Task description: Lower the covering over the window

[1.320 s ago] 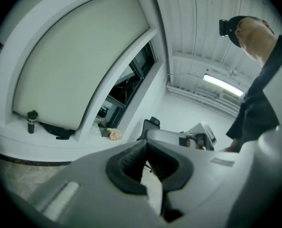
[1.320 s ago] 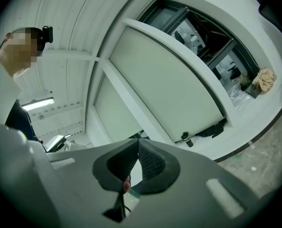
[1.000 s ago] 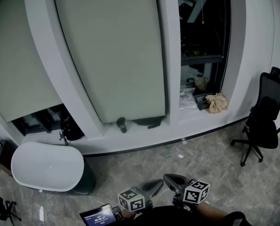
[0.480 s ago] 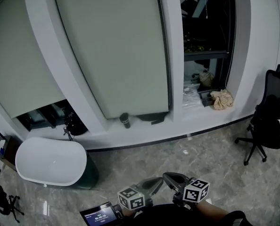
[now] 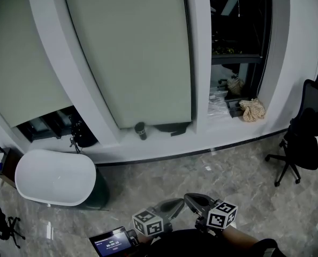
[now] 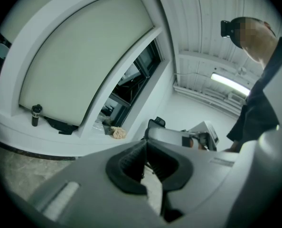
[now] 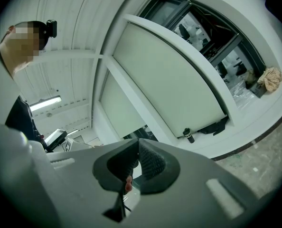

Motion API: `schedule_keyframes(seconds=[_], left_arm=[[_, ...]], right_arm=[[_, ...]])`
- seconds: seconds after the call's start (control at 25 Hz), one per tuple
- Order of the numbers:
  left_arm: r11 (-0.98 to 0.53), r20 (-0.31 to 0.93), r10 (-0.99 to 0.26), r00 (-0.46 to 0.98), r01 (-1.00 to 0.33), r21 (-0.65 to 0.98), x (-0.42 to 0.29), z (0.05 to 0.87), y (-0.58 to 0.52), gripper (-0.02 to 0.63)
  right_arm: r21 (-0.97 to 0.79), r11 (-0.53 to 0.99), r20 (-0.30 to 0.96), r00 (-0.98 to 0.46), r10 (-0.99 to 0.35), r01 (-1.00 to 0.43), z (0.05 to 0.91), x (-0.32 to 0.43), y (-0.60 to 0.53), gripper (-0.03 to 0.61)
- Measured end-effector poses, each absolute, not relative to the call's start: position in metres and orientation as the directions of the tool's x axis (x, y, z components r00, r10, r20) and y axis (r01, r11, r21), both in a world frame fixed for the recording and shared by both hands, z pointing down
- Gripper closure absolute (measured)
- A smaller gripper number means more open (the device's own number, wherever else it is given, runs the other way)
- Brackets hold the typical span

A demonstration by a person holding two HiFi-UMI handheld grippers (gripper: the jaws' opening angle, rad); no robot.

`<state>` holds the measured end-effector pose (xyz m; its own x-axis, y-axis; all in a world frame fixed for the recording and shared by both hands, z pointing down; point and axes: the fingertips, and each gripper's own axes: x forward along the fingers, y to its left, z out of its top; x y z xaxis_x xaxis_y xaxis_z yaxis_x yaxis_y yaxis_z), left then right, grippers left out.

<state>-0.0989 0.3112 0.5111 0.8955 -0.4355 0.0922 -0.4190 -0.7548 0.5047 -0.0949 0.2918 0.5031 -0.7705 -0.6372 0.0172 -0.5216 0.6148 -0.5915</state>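
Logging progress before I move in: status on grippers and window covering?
Left gripper, right gripper shut, empty. Right window uncovered, middle blind down. Office chair beside the bare pane.

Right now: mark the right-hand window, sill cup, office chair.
right-hand window (image 5: 239, 33), head view, upper dark pane.
sill cup (image 5: 141, 131), head view, its side.
office chair (image 5: 313, 103), head view, backrest.

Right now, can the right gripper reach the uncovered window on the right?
Probably not. The right gripper sits shut close to the person, with open floor between it and the uncovered window. Nothing blocks the way; the office chair stands aside.
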Motion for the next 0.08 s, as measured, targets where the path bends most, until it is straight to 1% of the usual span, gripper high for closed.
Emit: schedule_keyframes(seconds=[0.08], left_arm=[[-0.757, 0.09, -0.434, 0.896, -0.417, 0.503, -0.0984, 0.5101, 0.3088, 0.614]], right_arm=[[-0.588, 0.615, 0.018, -0.769, -0.639, -0.525, 0.502, -0.0942, 0.2896, 0.571]])
